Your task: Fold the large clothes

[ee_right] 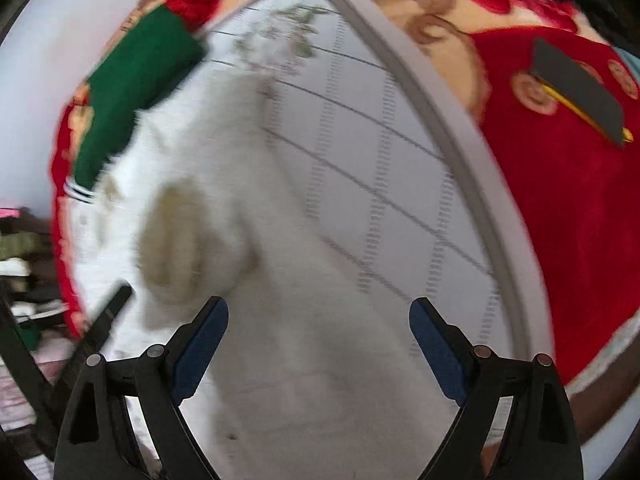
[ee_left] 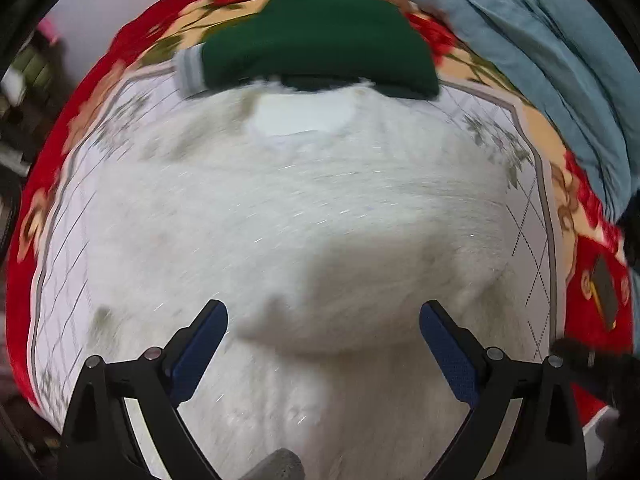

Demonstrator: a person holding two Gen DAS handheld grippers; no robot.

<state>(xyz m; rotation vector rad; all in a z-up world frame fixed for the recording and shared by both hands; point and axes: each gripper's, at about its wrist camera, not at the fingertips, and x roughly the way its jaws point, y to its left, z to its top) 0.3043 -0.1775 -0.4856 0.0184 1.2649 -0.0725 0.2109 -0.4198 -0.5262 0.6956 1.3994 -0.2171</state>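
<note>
Currently, the fluffy white fleece garment (ee_left: 304, 208) is being left spread on the quilted grey bedcover (ee_right: 360, 152), both the left gripper (ee_left: 324, 344) and right gripper (ee_right: 319, 340) being held wide apart, empty; its edge should be pinched squarely before folding.

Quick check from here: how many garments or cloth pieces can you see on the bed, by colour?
White fluffy garment: 1
Green folded garment: 1
Blue-grey cloth: 1
Total: 3, all lying on the red floral blanket and quilted mat.
</note>
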